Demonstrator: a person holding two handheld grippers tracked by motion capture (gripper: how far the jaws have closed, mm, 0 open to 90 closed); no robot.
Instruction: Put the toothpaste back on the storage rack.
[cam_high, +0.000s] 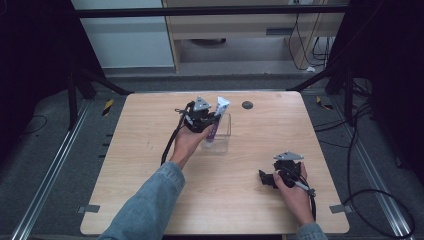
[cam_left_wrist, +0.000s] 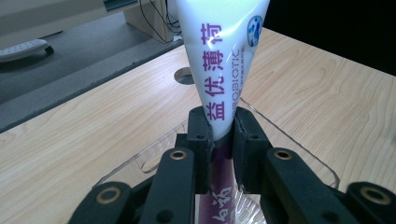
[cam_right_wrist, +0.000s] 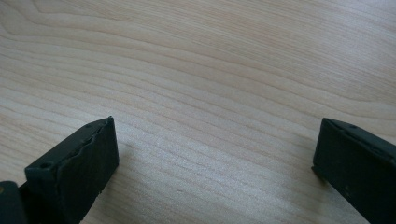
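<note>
A white and purple toothpaste tube (cam_left_wrist: 223, 70), printed with purple Chinese characters and the word PROBIOTIC, stands nearly upright, pinched at about mid-length between the two black jaws of the left gripper (cam_left_wrist: 223, 140). Its flat, crimped white end fans out wide above the jaws, while its purple lower part drops below them into a clear plastic box (cam_left_wrist: 299, 144) that sits directly under the claw. In the high view the tube (cam_high: 218, 119) leans slightly, its white end up, just beside the left gripper (cam_high: 206, 120).
</note>
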